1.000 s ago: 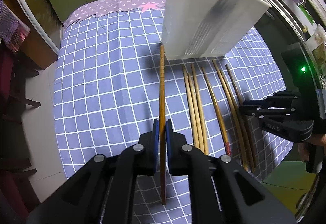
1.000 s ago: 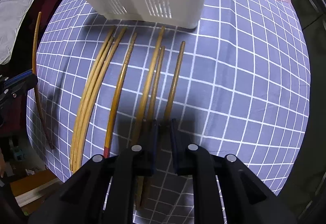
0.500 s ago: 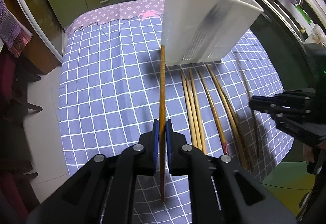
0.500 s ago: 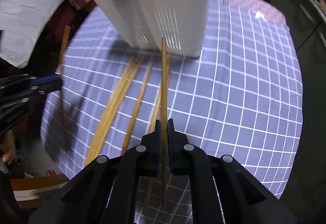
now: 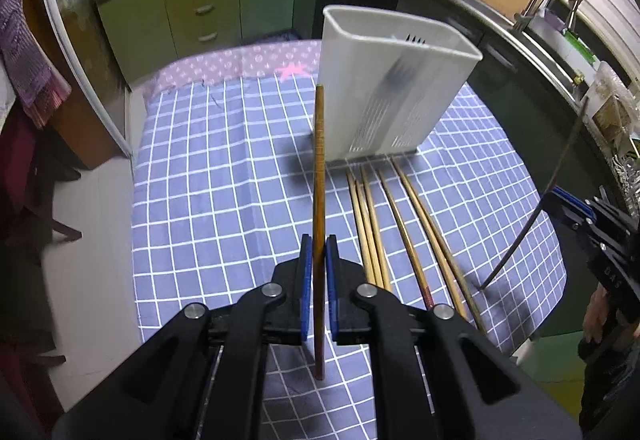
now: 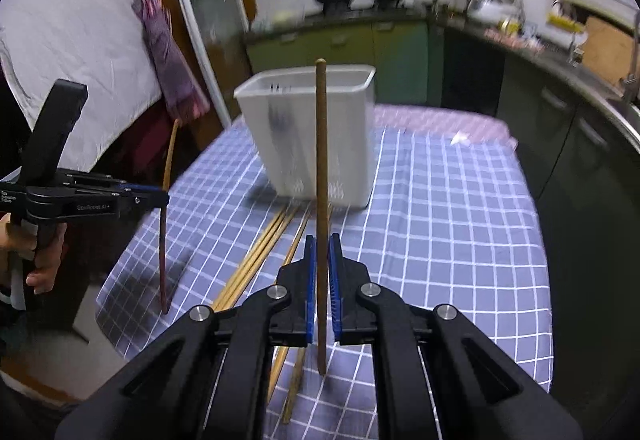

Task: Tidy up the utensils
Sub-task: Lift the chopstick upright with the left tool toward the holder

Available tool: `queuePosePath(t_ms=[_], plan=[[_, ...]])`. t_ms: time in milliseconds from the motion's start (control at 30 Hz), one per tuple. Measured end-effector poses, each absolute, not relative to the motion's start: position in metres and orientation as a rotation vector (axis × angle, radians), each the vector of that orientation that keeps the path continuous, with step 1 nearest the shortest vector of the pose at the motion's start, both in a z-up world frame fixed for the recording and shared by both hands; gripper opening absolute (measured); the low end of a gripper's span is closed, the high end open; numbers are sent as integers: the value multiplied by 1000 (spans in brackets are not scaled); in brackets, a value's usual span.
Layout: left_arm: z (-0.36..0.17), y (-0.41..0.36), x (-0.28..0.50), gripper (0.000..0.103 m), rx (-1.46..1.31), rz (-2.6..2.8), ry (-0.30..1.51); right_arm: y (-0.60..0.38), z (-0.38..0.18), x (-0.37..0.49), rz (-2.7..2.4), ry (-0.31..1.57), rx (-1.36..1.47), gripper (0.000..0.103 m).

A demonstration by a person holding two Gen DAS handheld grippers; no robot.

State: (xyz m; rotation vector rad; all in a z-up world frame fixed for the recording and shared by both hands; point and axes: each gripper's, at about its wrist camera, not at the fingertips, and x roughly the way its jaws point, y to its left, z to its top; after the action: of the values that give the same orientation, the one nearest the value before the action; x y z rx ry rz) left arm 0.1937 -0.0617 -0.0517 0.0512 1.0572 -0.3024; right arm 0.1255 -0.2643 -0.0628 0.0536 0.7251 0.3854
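Right chopstick [image 6: 321, 200] now aloft (clamped)

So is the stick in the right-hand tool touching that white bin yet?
Apart. In the left wrist view, the chopstick held by the right gripper hangs in the air well off to the side of the white holder, with open tablecloth between them.

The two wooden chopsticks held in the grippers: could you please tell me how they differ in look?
The left gripper is shut on a darker reddish-brown chopstick with ridges near its far end; the right gripper is shut on a paler brown chopstick with a plain round tip. Both are clamped partway along, lifted off the blue checked tablecloth, pointing toward the white plastic utensil holder.
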Motion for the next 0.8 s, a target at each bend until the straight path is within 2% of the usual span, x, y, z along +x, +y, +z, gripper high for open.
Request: queuePosePath(t_ms=[333, 800], plan=[[-42, -60, 179, 7, 44, -311, 980, -273, -59, 113, 365, 690, 59, 7], [-43, -59, 175, 7, 27, -316, 959, -272, -63, 114, 365, 681, 72, 7]])
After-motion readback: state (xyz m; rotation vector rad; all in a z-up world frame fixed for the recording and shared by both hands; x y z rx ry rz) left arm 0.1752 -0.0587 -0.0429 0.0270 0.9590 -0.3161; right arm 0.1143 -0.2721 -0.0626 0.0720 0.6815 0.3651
